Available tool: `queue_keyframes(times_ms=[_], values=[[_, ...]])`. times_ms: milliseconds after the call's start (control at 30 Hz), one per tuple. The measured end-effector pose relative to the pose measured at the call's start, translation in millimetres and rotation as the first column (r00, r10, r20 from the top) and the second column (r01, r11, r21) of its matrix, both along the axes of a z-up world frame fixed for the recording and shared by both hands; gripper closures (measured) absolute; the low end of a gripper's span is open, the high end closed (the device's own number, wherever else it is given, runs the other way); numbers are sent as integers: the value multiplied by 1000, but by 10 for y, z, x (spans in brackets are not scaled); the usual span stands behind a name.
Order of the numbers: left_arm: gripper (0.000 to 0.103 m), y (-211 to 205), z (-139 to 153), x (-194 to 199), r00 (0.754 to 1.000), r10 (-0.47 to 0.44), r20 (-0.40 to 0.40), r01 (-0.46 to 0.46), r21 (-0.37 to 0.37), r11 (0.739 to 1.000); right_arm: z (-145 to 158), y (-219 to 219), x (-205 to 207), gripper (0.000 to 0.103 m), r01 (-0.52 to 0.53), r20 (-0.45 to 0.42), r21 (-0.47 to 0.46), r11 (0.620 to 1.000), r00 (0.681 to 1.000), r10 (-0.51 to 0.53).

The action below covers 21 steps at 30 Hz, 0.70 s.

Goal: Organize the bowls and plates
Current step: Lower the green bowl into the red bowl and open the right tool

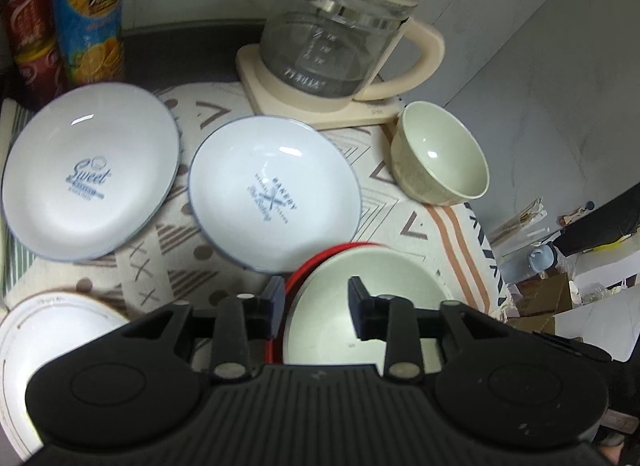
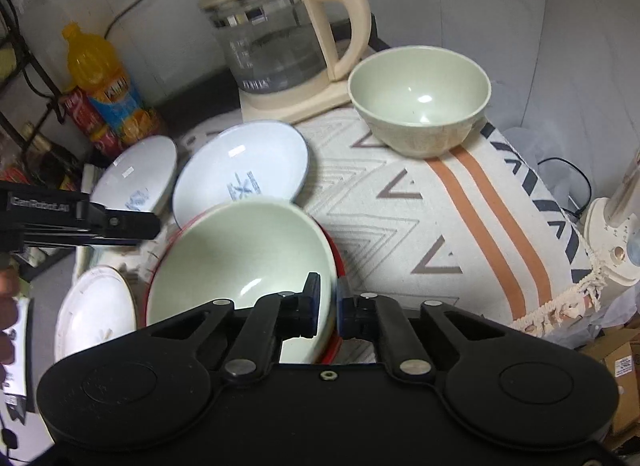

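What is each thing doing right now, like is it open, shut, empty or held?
left gripper: open, over the bowl's rim.
right gripper: shut on the rim.
big green bowl: empty, nested in a red one.
small green bowl: upright, empty.
two white plates: empty.
kettle: lid on.

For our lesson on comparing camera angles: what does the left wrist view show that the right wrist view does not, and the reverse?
Only the left wrist view shows the left gripper from behind, jaws apart over the red-rimmed bowl, and the "Sweet" lettering on the far plate.

Only the right wrist view shows the right gripper clamped on that bowl's rim, the orange bottle's cap and a white stand at right.

Both show the glass kettle, the small green bowl, the bakery plate and the patterned cloth.
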<state>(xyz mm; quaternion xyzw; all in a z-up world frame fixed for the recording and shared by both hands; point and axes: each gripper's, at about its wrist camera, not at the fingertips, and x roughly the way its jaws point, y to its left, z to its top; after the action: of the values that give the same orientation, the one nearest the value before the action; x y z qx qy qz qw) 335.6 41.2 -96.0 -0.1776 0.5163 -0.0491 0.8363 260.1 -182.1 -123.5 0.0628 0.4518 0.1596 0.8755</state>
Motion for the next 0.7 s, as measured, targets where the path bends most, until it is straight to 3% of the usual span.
queue_keyframes(times_ms=[200,700], values=[[54,-157,81,179,999,-36,38,36,3,999,153,-167,-9,93,42,45,55,998,998,-44],[53,-602,-61,865,992,-117,46,117,5,993,175,-747,257,72,245,53,164,955,965,-257]])
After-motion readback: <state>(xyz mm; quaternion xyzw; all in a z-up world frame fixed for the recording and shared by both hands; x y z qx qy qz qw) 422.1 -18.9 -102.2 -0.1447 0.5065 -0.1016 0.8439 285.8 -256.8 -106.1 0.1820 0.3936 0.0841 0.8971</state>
